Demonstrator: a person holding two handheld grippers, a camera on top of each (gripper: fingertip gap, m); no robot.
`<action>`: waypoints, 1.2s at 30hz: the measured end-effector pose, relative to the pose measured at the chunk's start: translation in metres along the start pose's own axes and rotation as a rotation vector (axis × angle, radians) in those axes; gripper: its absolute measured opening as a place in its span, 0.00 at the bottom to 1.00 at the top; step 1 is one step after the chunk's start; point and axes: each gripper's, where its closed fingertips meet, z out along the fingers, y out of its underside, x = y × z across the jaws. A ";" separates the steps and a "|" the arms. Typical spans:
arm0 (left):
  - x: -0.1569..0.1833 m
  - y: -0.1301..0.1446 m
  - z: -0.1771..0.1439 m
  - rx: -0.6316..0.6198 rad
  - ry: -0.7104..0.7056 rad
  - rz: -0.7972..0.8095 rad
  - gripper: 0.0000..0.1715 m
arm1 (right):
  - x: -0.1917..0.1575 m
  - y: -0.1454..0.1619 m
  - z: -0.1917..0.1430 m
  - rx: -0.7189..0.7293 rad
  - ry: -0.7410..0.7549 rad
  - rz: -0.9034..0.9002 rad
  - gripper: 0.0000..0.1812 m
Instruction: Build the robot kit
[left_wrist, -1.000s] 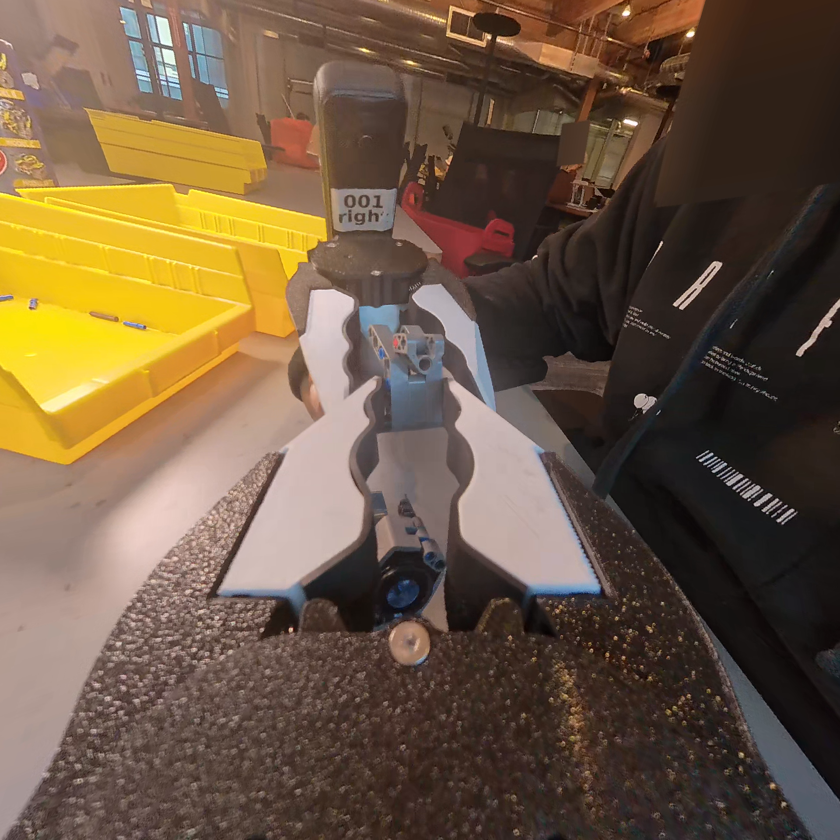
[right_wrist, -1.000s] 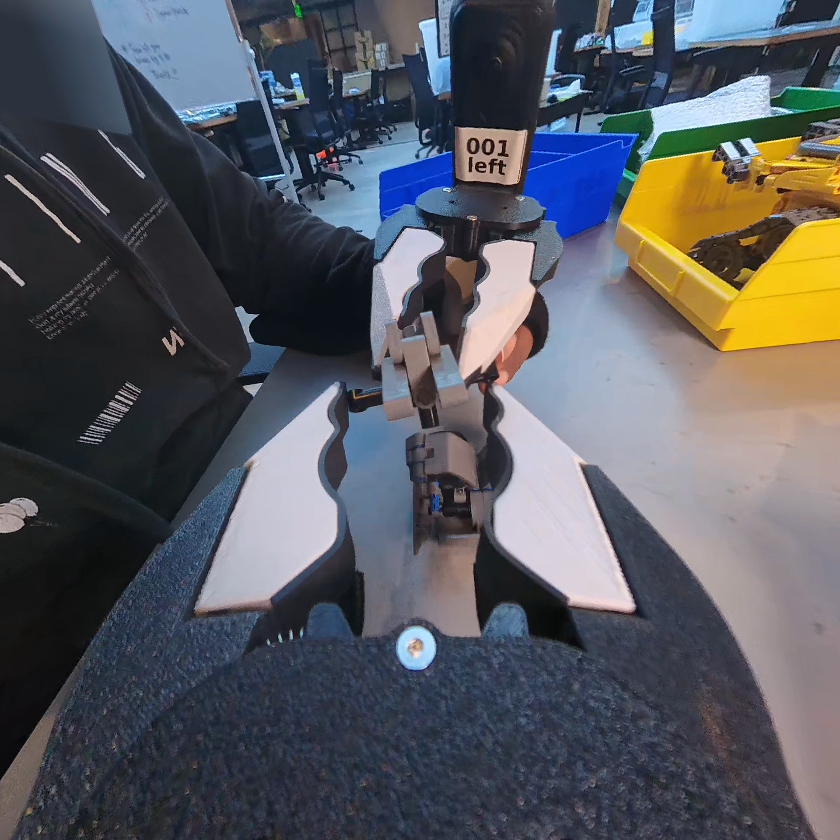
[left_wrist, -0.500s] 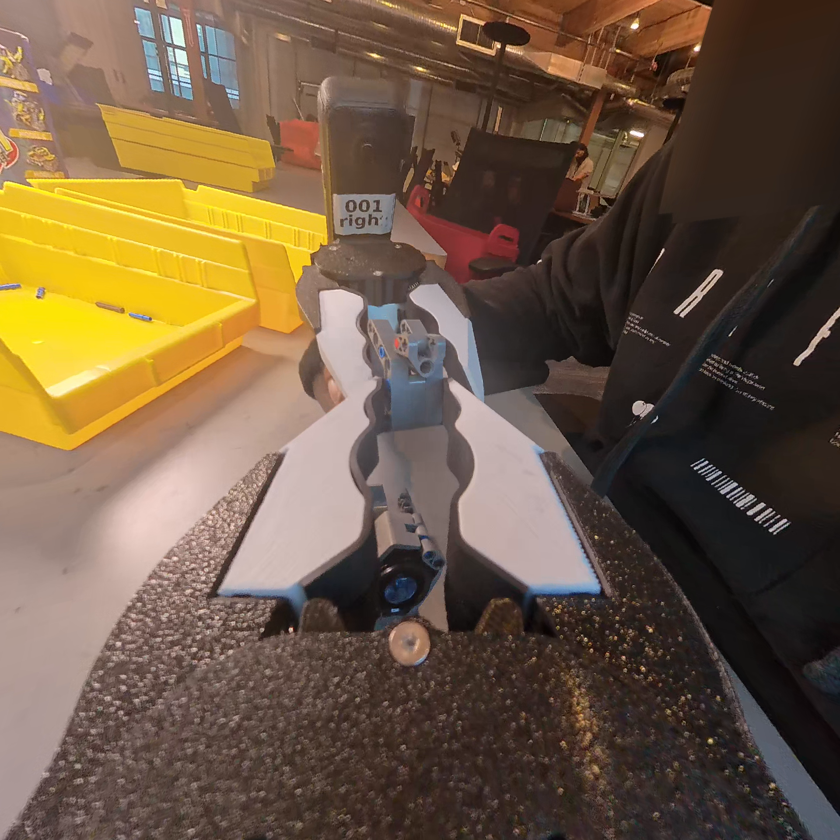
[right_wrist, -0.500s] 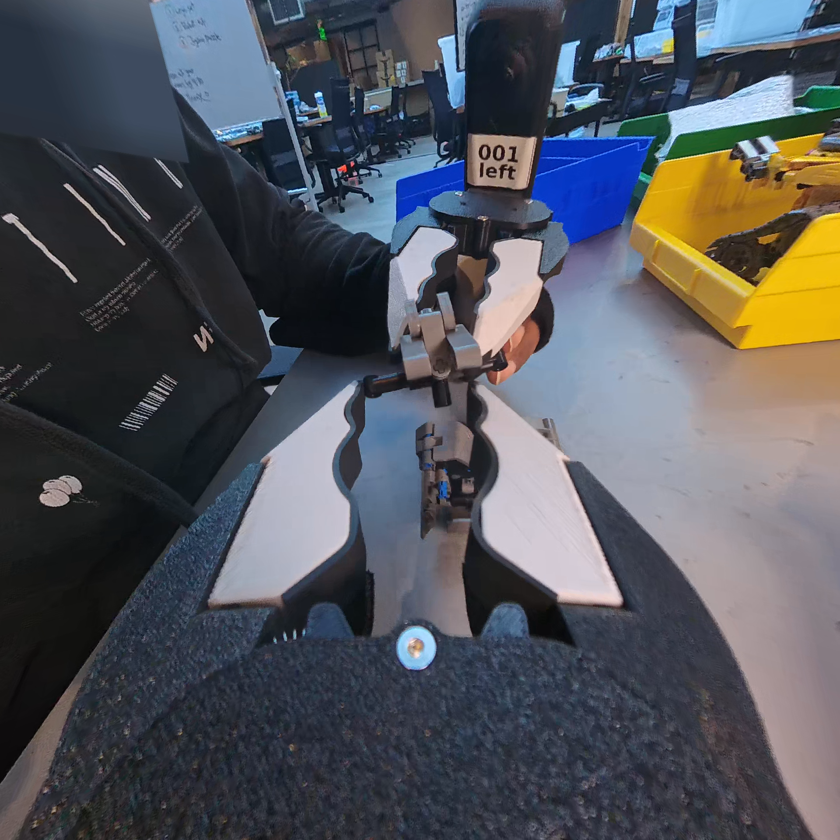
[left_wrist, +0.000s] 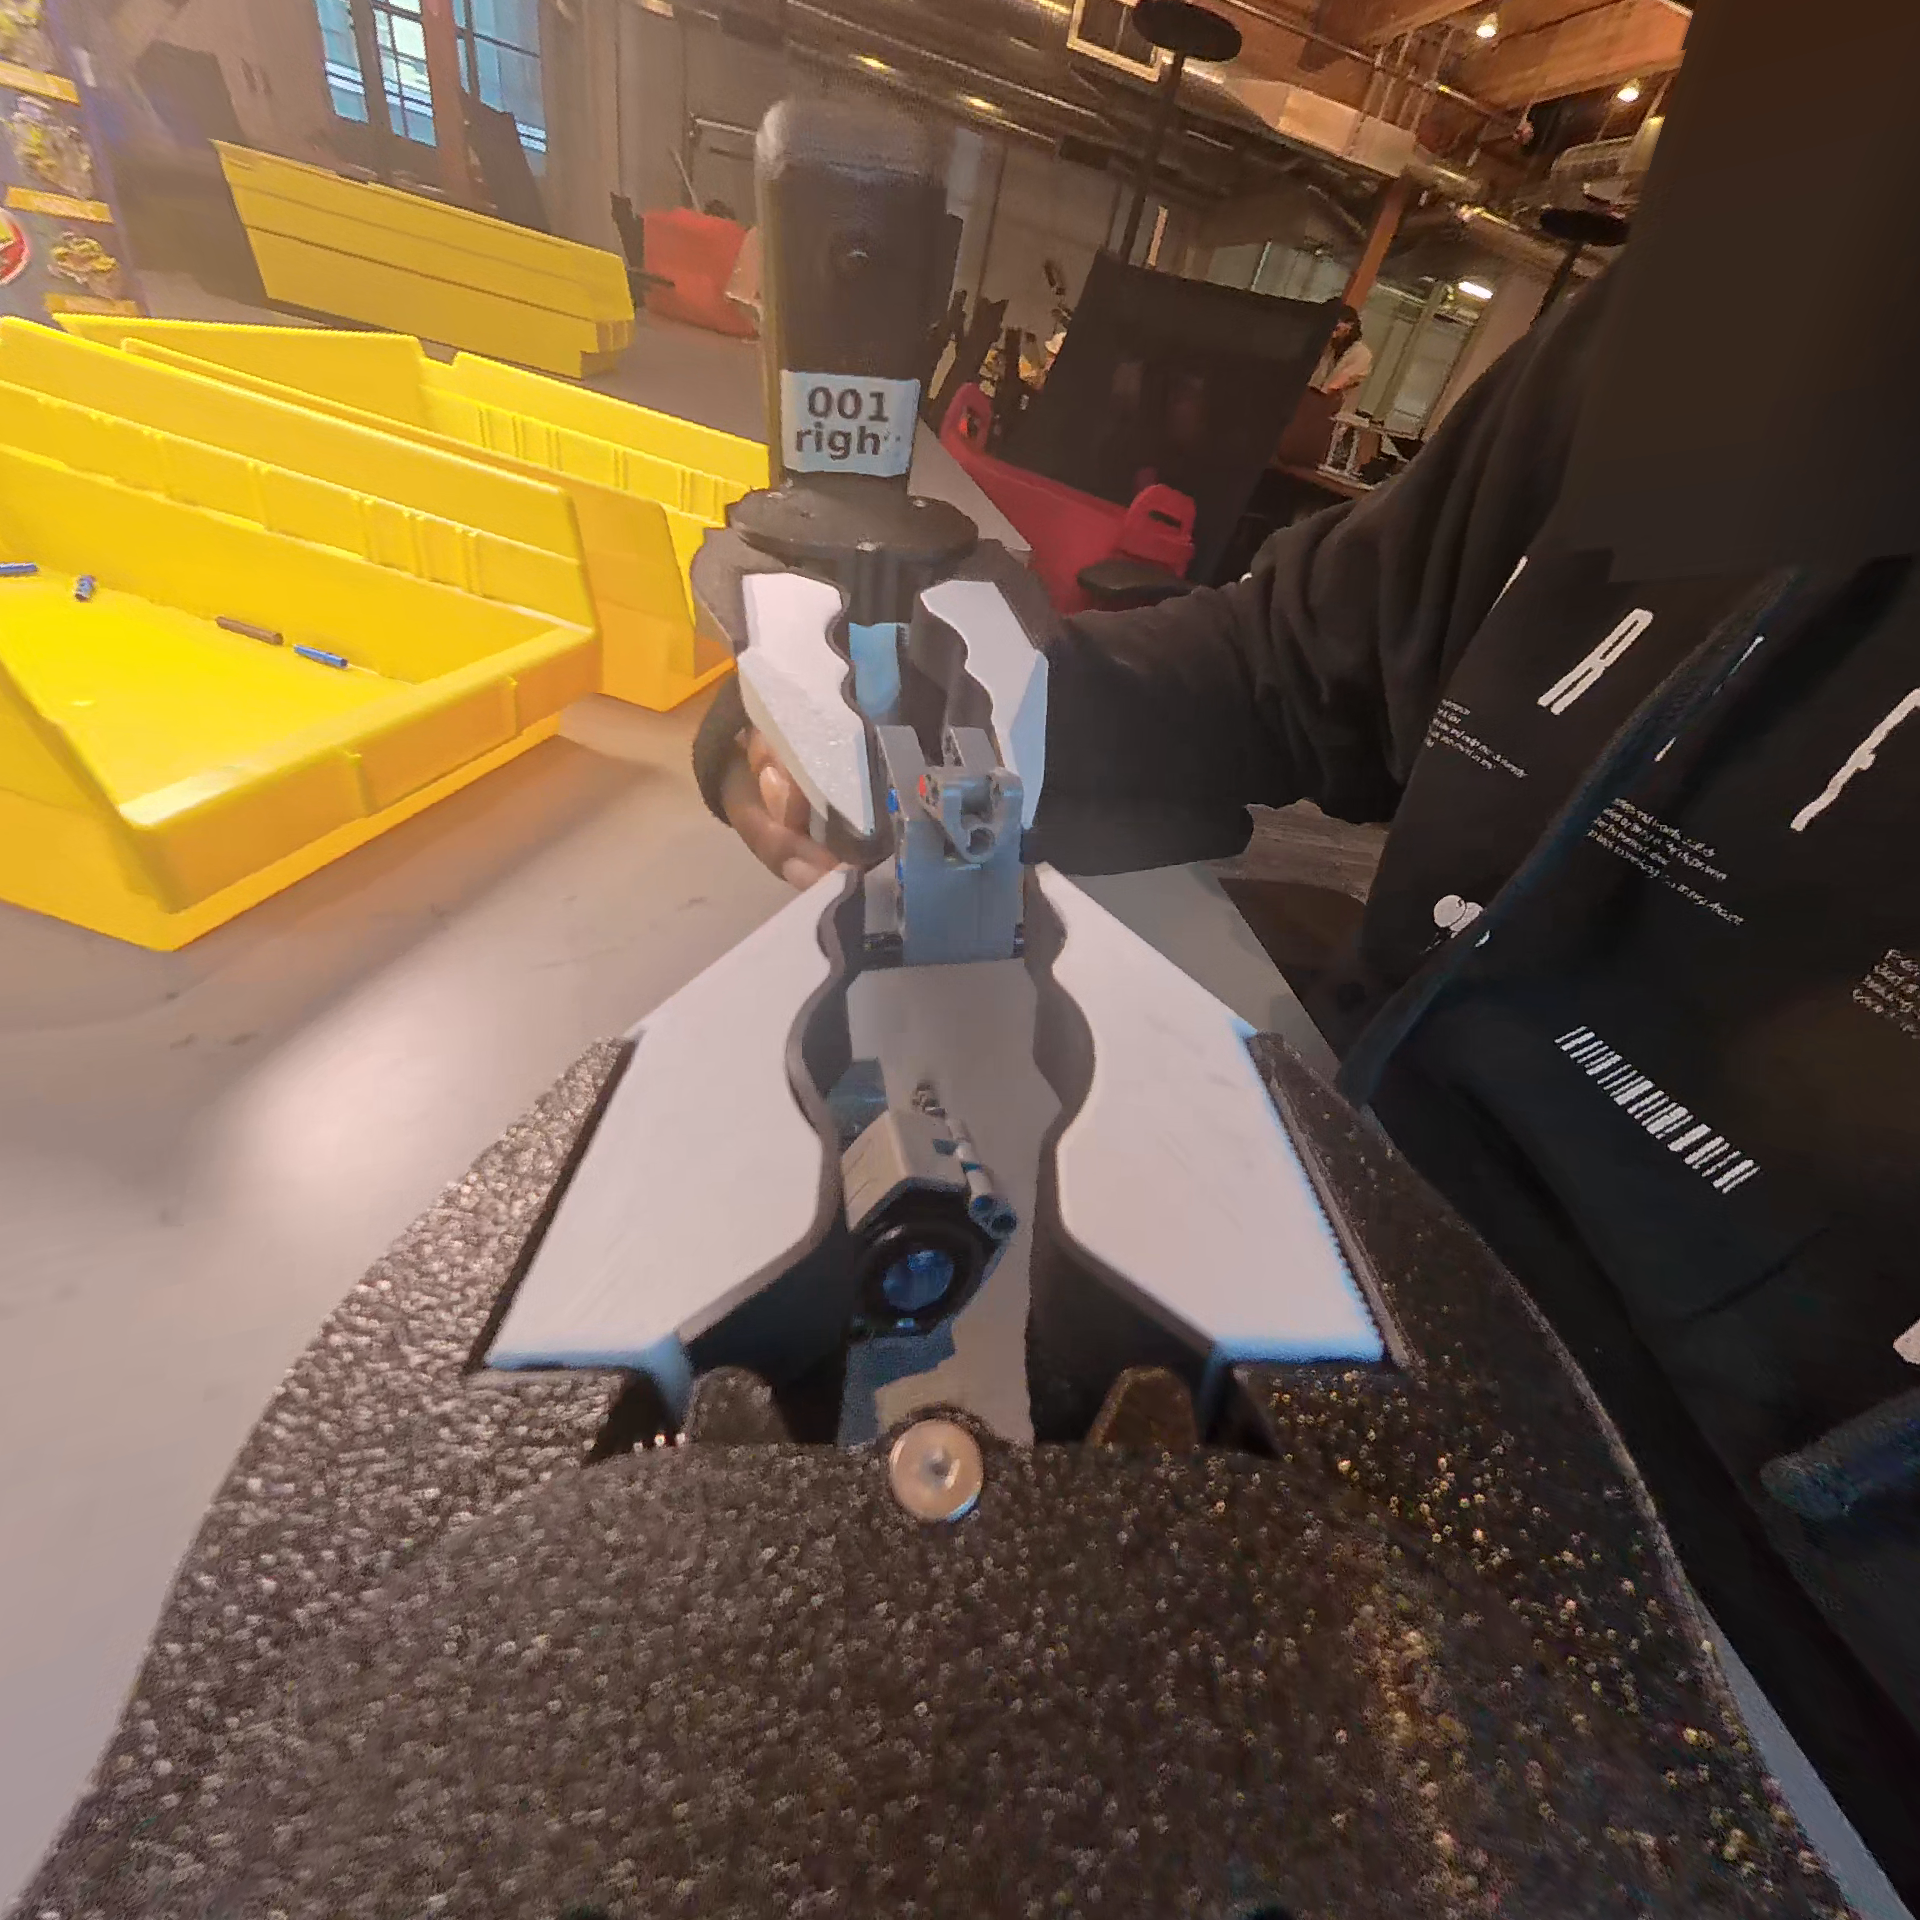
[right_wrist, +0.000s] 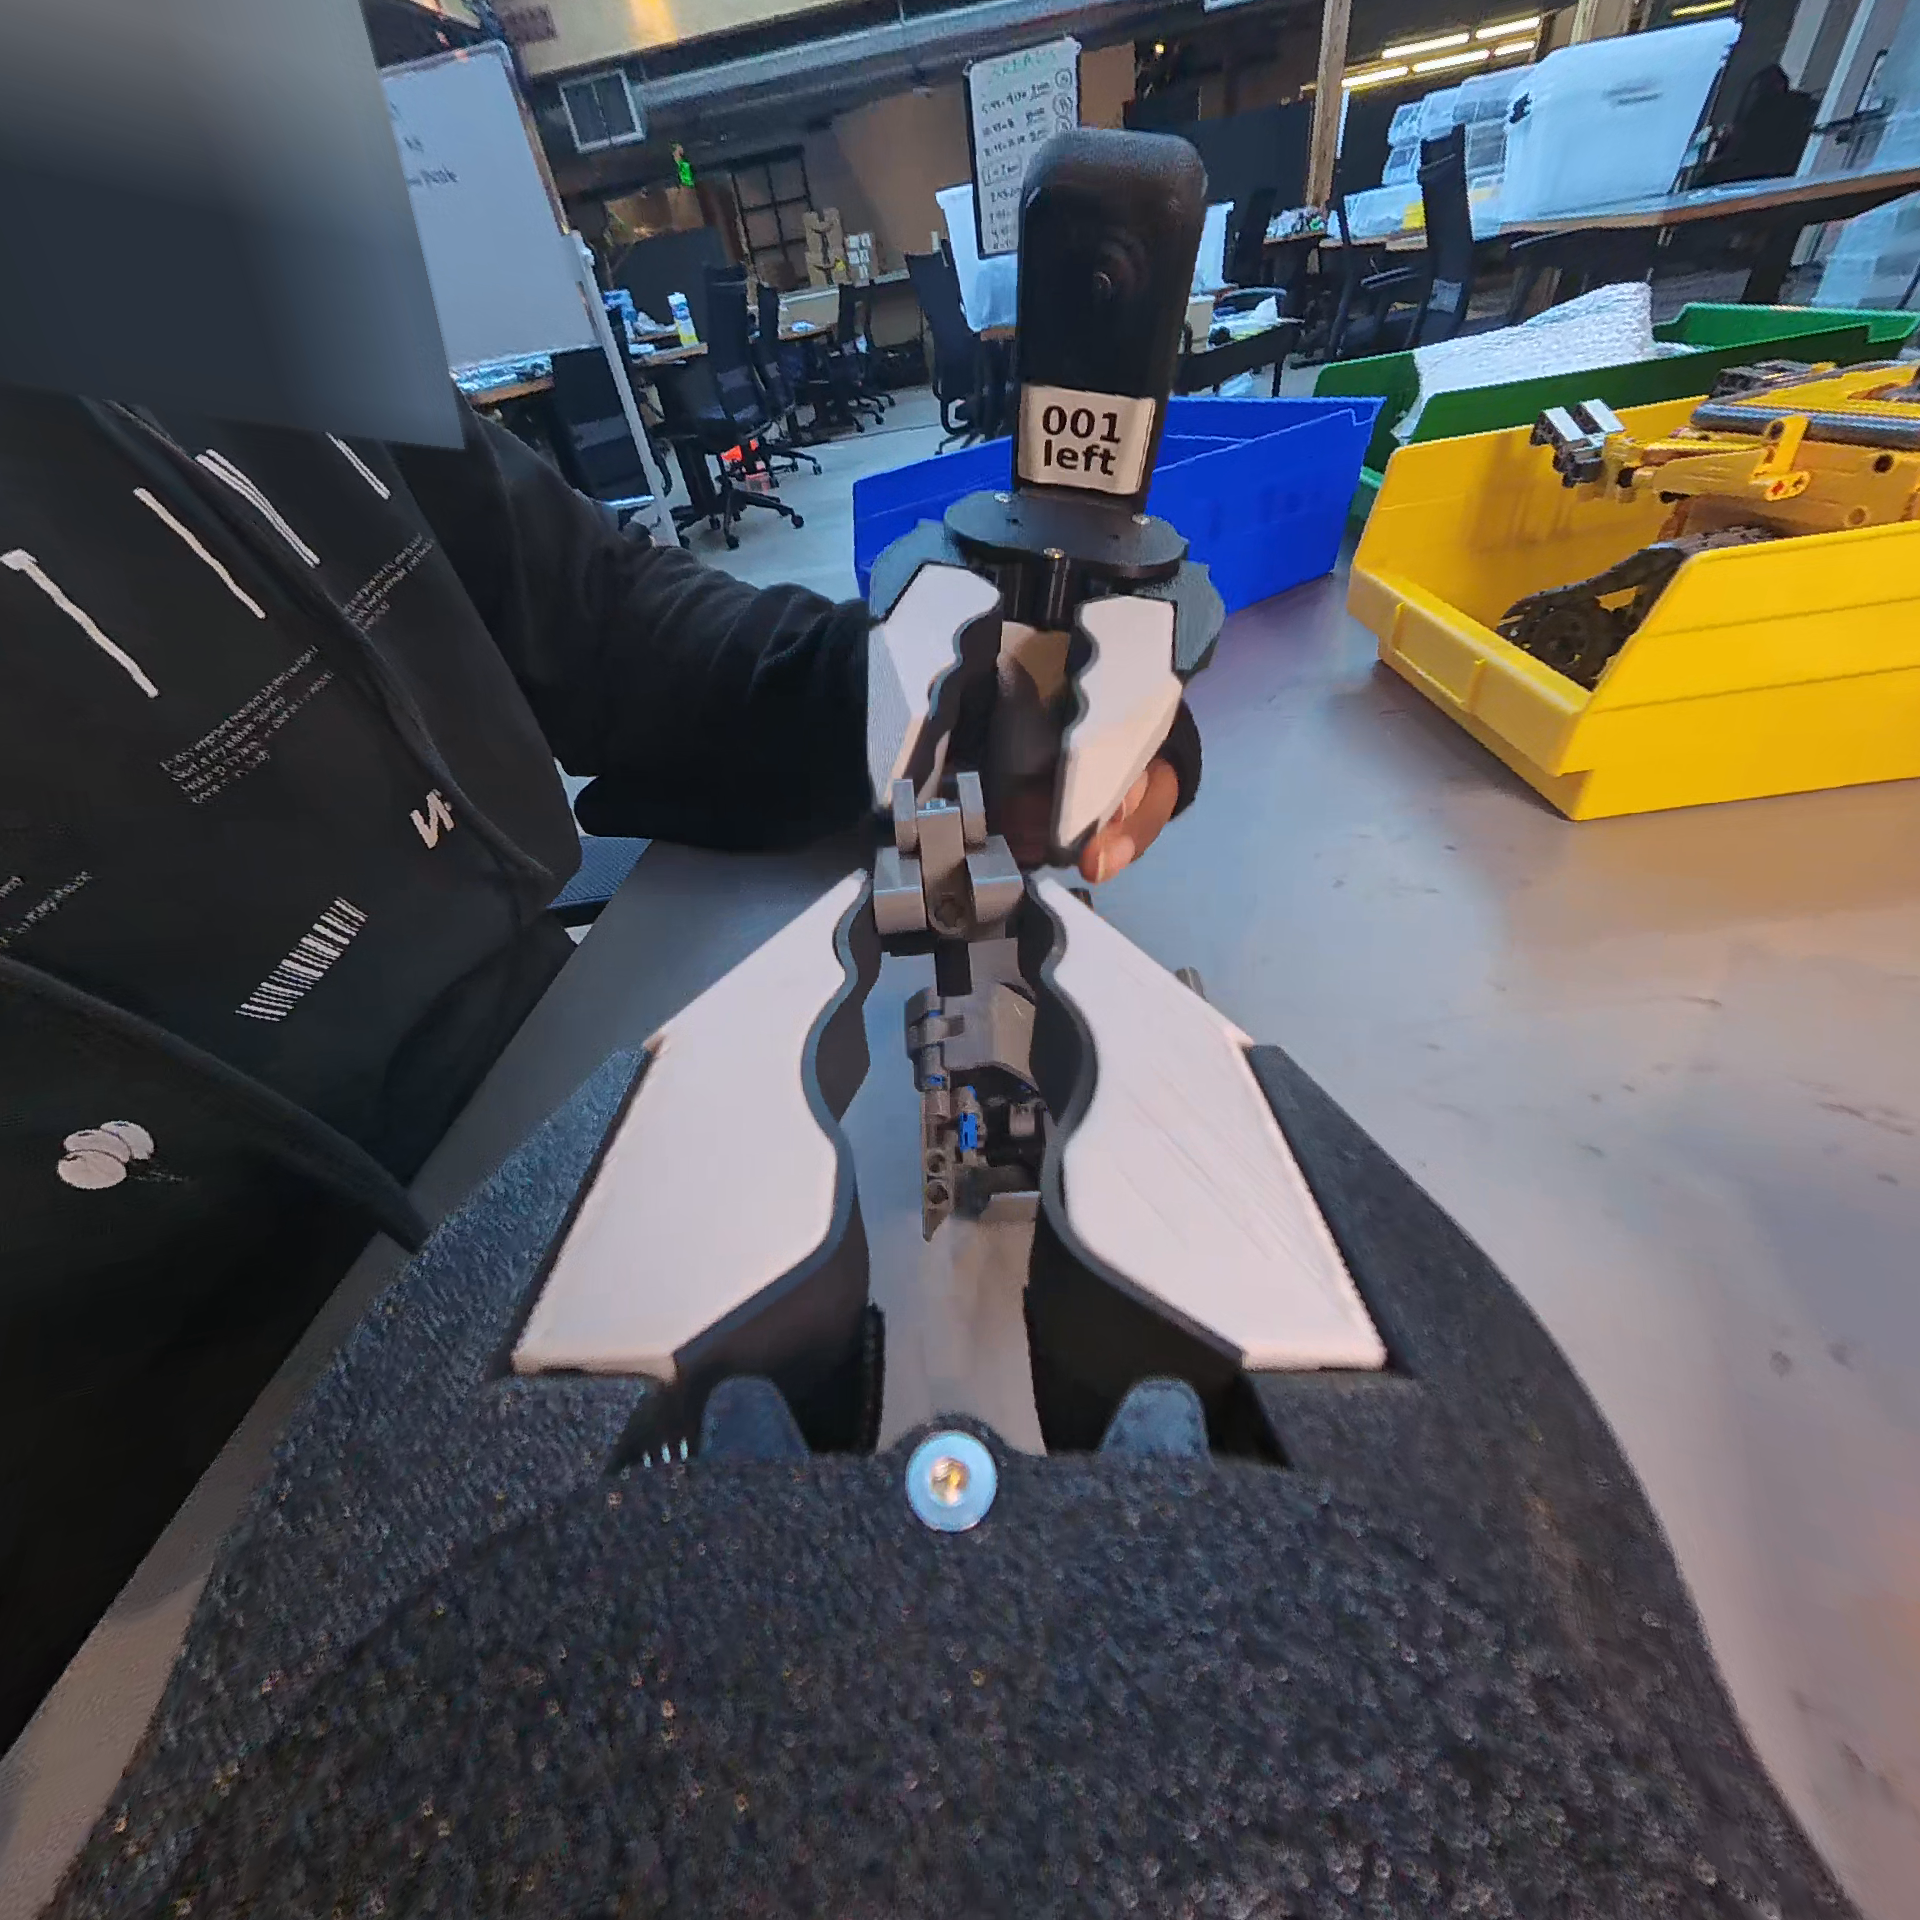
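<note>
**Two grippers nose to nose on one grey assembly**

Left wrist view. Far left: open yellow bins (left_wrist: 260, 727) on the table (left_wrist: 312, 1091), a few small blue pins (left_wrist: 312, 652) in the nearest. Centre: left gripper (left_wrist: 945, 914) closed at the tips on the grey block end of a brick assembly (left_wrist: 956, 883). A round part with a blue middle sits farther back between its fingers. Right gripper (left_wrist: 935, 821) faces it from across, tips at the same block; a hand (left_wrist: 769, 821) shows below it. Right: person in a black hoodie (left_wrist: 1558, 831), sleeve reaching to that gripper.

Right wrist view. Left: the hoodie again. Centre: right gripper clamped at the tips on the assembly's grey connector; more grey parts with blue pegs lie between its fingers, above the table. Left gripper opposite, angled down to the connector; whether it touches there is unclear. Behind it a blue bin (right_wrist: 1278, 488). Right: a yellow bin (right_wrist: 1662, 707) holding a yellow tracked model (right_wrist: 1683, 478), a green bin (right_wrist: 1766, 343) beyond.
</note>
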 end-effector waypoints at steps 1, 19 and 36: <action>-0.003 0.000 -0.006 -0.006 -0.024 -0.006 0.18 | 0.003 0.002 -0.001 -0.011 0.015 -0.003 0.14; -0.052 0.047 -0.027 -0.306 -0.390 -0.027 0.22 | 0.031 0.042 -0.008 -0.182 0.125 0.034 0.14; -0.047 0.081 -0.015 -0.452 -0.419 -0.120 0.22 | 0.027 0.057 0.000 -0.294 0.004 0.070 0.14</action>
